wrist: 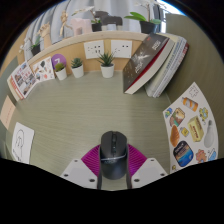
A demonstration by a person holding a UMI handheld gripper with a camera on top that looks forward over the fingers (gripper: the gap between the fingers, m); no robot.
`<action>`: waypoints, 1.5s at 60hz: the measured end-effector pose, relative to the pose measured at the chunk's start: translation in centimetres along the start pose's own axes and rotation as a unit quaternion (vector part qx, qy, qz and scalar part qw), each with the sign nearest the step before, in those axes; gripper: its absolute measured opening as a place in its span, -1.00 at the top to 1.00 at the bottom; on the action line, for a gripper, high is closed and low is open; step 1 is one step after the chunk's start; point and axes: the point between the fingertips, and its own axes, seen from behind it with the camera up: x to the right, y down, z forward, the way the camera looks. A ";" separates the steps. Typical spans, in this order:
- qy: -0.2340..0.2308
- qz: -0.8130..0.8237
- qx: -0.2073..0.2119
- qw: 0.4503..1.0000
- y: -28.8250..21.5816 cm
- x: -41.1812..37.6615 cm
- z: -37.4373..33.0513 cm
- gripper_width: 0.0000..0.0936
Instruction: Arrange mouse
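A black computer mouse (112,153) sits between my two fingers, its front pointing away from me over the beige desk (100,105). My gripper (112,168) is shut on the mouse, with the magenta pads (93,158) pressed against both its sides. I cannot tell whether the mouse rests on the desk or is held just above it. The rear of the mouse is hidden between the fingers.
Several books (152,62) lean at the back right. Three small potted plants (78,68) stand along the back wall under white sockets (106,46). A placemat with food pictures (190,125) lies at the right, leaflets (28,76) at the left, and a white card (20,140) at the near left.
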 end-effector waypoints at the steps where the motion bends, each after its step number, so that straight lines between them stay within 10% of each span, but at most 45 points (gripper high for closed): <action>1: 0.001 0.002 -0.003 1.000 0.0 0.0 0.0 0.29; 10: 0.017 0.033 -0.016 0.999 -1.3 -0.1 -0.3 0.29; 37: 0.013 0.042 0.207 0.977 -19.9 -23.5 -15.7 0.29; 61: 0.017 0.050 0.016 0.998 -1.1 -39.4 -2.6 0.30; 73: 0.040 0.029 -0.008 0.999 2.9 -39.8 -0.9 0.27; 83: 0.046 0.036 -0.010 0.998 3.0 -39.9 -0.8 -0.02; 90: 0.071 0.036 -0.009 0.997 2.3 -38.6 -2.3 -0.83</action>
